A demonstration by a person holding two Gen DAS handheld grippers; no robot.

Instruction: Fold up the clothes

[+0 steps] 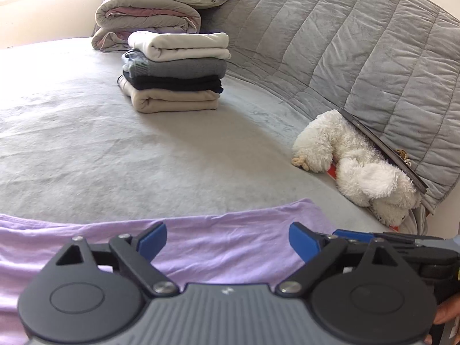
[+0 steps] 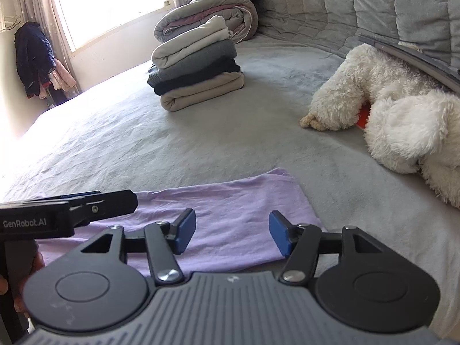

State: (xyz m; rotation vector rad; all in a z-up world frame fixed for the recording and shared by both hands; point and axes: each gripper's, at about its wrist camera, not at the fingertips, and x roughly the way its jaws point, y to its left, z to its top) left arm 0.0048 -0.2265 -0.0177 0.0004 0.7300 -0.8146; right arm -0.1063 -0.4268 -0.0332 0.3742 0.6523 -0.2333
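Observation:
A lilac garment (image 1: 227,244) lies flat on the grey bed, close under both grippers; in the right wrist view the same lilac garment (image 2: 230,201) ends in a straight right edge. My left gripper (image 1: 227,241) hovers over it, open, nothing between its blue pads. My right gripper (image 2: 232,234) is open too, above the garment's right part. The left gripper (image 2: 69,210) shows from the side at the left of the right wrist view. A stack of folded clothes (image 1: 175,72), white on top, then grey, dark and beige, stands farther back on the bed.
A white plush dog (image 1: 356,161) lies at the right against the quilted grey backrest (image 1: 359,43), with a dark flat board (image 1: 382,146) leaning over it. Rolled duvets and pillows (image 1: 155,8) are piled behind the stack. Clothes hang by the window (image 2: 37,60).

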